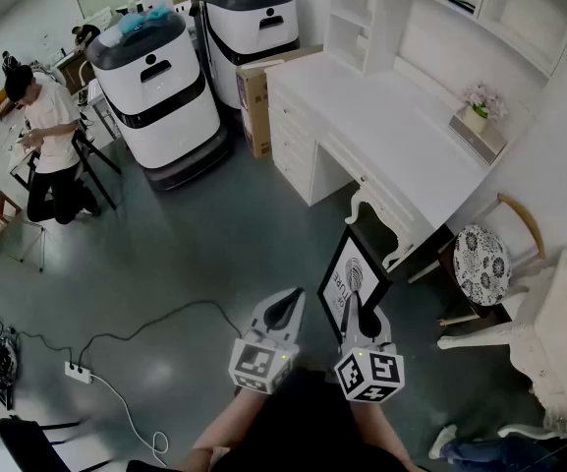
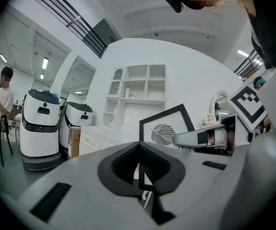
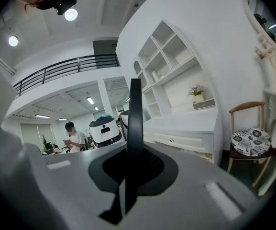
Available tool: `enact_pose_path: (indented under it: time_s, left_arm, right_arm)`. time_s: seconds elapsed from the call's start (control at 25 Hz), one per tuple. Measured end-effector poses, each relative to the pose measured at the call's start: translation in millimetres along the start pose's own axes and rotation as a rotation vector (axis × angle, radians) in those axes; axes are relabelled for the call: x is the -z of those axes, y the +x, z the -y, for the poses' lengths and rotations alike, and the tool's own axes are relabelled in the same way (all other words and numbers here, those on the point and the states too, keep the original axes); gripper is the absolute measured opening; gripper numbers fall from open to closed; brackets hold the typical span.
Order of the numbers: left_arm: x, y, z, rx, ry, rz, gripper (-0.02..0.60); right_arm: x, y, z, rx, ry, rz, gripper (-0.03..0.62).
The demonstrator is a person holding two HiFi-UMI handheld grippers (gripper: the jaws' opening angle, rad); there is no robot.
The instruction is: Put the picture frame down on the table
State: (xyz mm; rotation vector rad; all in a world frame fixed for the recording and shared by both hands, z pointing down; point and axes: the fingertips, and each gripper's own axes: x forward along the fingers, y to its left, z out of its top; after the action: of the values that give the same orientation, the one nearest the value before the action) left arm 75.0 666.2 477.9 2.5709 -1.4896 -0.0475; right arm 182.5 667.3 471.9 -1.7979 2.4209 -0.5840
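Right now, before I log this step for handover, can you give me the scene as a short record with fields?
held item: picture frame, black border, leaf print, upright, in the air
holder: right gripper, shut on the frame's lower edge
other tool: left gripper, jaws together, nothing between them, apart from the frame
target surface: white desk ahead, top mostly bare
on the desk: flower pot near the wall end
task status: frame not yet set down

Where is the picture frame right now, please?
In the head view, the picture frame is right of centre, held by the right gripper, in front of the white desk.
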Motion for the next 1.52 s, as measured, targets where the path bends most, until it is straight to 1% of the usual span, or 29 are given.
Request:
enact_pose_path:
  time_s: [0.2, 0.36, 0.52, 0.76, 0.96, 1.04, 1.28, 1.52]
  left_arm:
    - [-2.9, -0.2, -0.2, -0.001, 0.001, 0.000, 0.011]
    - [-1.3, -1.0, 1.4, -0.002, 0.003, -0.001, 0.011]
    - [-1.0, -3.0, 1.7, -0.005, 0.001, -0.002, 0.011]
    - [5.2, -9.4, 1.8, -0.031, -0.018, -0.004, 0.011]
    - [7.6, -13.8, -4.1, -0.062, -0.033, -0.008, 0.011]
    - [6.5, -12.5, -5.3, -0.063, -0.034, -0.010, 0.011]
    - [4.3, -0.2, -8.4, -0.049, -0.029, -0.020, 0.011]
    - [-5.7, 14.5, -25.4, -0.053, -0.018, -0.014, 0.011]
  right_arm:
    - [-0.7, -0.9, -2.5, -0.005, -0.003, -0.002, 0.014]
    - [2.4, -1.1, -0.8, 0.007, -0.010, -0.018, 0.014]
    - [0.5, -3.0, 0.2, 0.006, 0.004, -0.002, 0.014]
    - [3.6, -8.0, 1.1, 0.001, 0.004, 0.003, 0.014]
    - [10.6, -7.4, -5.0, -0.024, 0.010, -0.019, 0.014]
    - [11.3, -6.2, -8.1, -0.035, 0.007, -0.025, 0.014]
    - [4.7, 7.5, -9.9, -0.044, -0.001, -0.023, 0.014]
    - [-1.9, 31.1, -13.6, -0.046, -0.003, -0.020, 0.014]
